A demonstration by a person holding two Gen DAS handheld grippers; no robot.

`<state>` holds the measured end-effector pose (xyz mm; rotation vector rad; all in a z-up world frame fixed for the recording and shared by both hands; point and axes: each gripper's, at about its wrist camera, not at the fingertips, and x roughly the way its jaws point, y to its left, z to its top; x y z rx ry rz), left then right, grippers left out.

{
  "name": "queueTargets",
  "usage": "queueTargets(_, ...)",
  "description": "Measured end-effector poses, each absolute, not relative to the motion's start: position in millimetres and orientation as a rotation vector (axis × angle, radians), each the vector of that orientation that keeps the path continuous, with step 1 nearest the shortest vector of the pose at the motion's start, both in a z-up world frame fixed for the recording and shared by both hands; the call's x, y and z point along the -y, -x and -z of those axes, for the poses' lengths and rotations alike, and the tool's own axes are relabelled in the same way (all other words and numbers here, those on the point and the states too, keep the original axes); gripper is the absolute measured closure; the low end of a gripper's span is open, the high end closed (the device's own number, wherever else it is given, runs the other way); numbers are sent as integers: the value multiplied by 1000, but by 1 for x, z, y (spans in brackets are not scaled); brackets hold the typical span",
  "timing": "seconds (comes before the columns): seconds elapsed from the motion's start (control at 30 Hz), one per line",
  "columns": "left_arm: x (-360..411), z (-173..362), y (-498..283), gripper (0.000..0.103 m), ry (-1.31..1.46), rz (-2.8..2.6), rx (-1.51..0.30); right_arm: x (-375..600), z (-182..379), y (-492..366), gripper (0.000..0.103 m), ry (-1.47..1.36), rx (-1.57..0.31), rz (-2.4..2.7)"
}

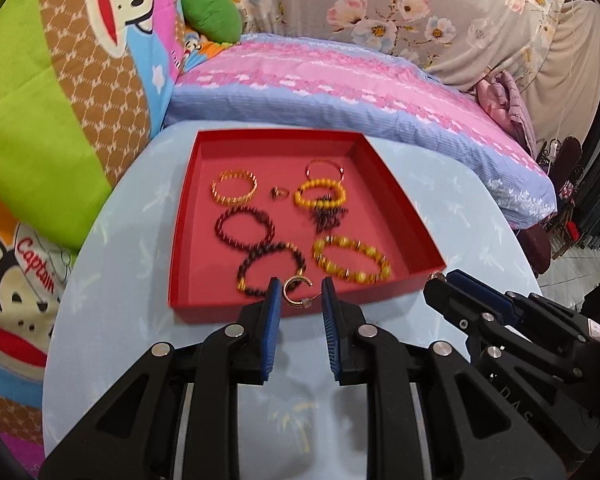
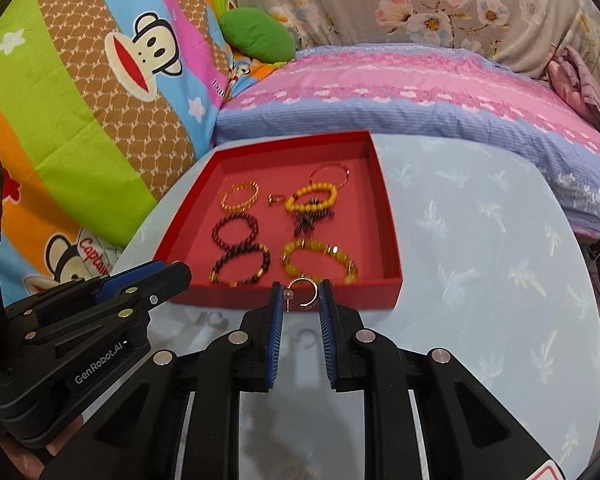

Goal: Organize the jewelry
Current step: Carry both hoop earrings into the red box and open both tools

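A red tray [image 1: 204, 216] sits on a round table [image 1: 112, 264] covered in pale blue cloth with a palm print, pushed against a bed with a pink and blue quilt [image 1: 340, 84]. Inside the tray lie several bracelets: a gold bangle [image 1: 234, 188], a yellow bead bracelet [image 1: 320, 194] beside a dark spiky piece, two dark bead bracelets [image 1: 246, 226], an amber bead bracelet [image 1: 352, 258], and a small ring [image 1: 279, 192].

The left gripper [image 1: 300, 294] hovers at the tray's near wall, its jaws spread with a gold hoop earring [image 1: 296, 290] between them; whether the pads touch it cannot be told. The right gripper [image 2: 300, 294] is beside it, its jaws also spread around a second hoop earring [image 2: 306, 292], which seems to touch both blue pads, at the tray's near edge.
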<state>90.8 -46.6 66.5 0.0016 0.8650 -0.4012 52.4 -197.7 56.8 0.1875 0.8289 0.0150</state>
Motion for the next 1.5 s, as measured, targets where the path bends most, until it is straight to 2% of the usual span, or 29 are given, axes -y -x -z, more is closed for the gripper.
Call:
queueTargets(0.27, 73, -69, -138, 83, -31, 393, -847, 208, -58, -101, 86, -158, -819, 15)
queueTargets(0.67, 95, -40, -195, 83, -66, 366, -892, 227, -27, -157, 86, -198, -884, 52)
queueTargets(1.5, 98, -10, -218, 83, -69, 340, -944, 231, 0, -177, 85, -210, -933, 73)
